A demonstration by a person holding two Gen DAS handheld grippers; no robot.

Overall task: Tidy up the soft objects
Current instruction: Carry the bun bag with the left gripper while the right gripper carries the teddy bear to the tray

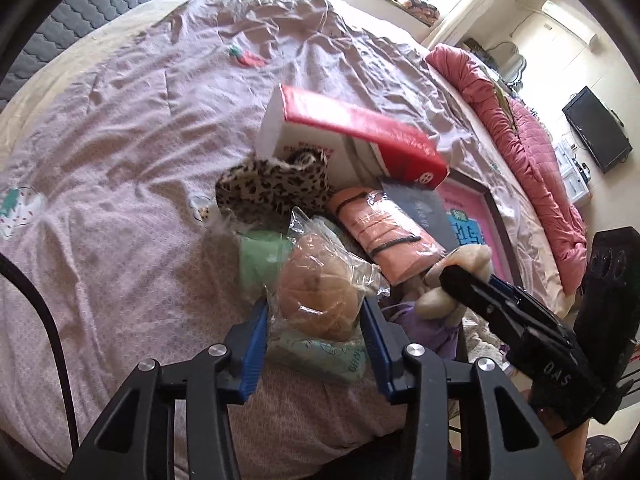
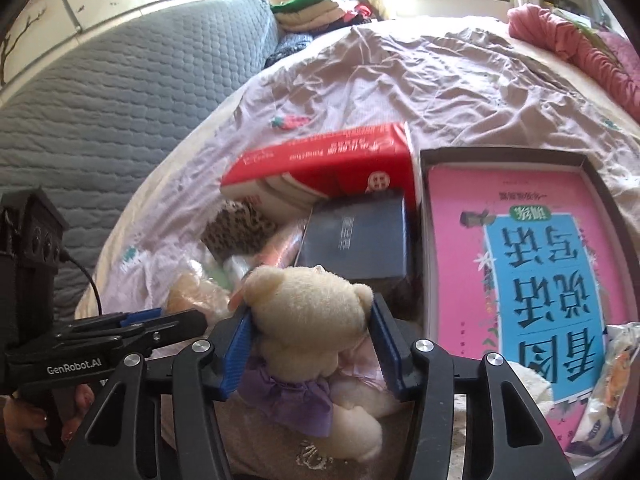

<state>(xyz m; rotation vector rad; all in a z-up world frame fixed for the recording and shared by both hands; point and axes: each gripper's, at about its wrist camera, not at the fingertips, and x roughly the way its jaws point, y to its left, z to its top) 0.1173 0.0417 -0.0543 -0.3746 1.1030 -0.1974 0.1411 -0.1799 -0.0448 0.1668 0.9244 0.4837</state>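
Blue-padded fingers [image 1: 371, 344] of the left gripper [image 1: 314, 320] spread wide on either side of a bagged bun [image 1: 316, 300] at lower centre of the left wrist view, pads just beside the crinkled plastic; whether they touch it cannot be told. Bun resting on a pale green packet [image 1: 320, 354], with a leopard-print plush [image 1: 272, 192] above and to the left of it. Right gripper [image 2: 314, 330] flanking the head of a cream teddy bear [image 2: 308, 312] at lower centre of the right wrist view, pads close against both sides of the head, seemingly grasping it, purple dress [image 2: 292, 396] bunched below. Same bear showing at right of centre in the left view, behind the black right gripper's tip. Beyond the bear, a dark grey box [image 2: 356, 240], a red-and-white tissue pack [image 2: 320, 168] tilted against it, and a rolled salmon cloth [image 1: 392, 232] in plastic. Pink-and-blue book [image 2: 532, 280] lying in a dark shallow tray [image 2: 500, 154] at right. All on a wrinkled mauve bedspread [image 1: 140, 140], pink quilt [image 1: 532, 160] bunched along the right edge.
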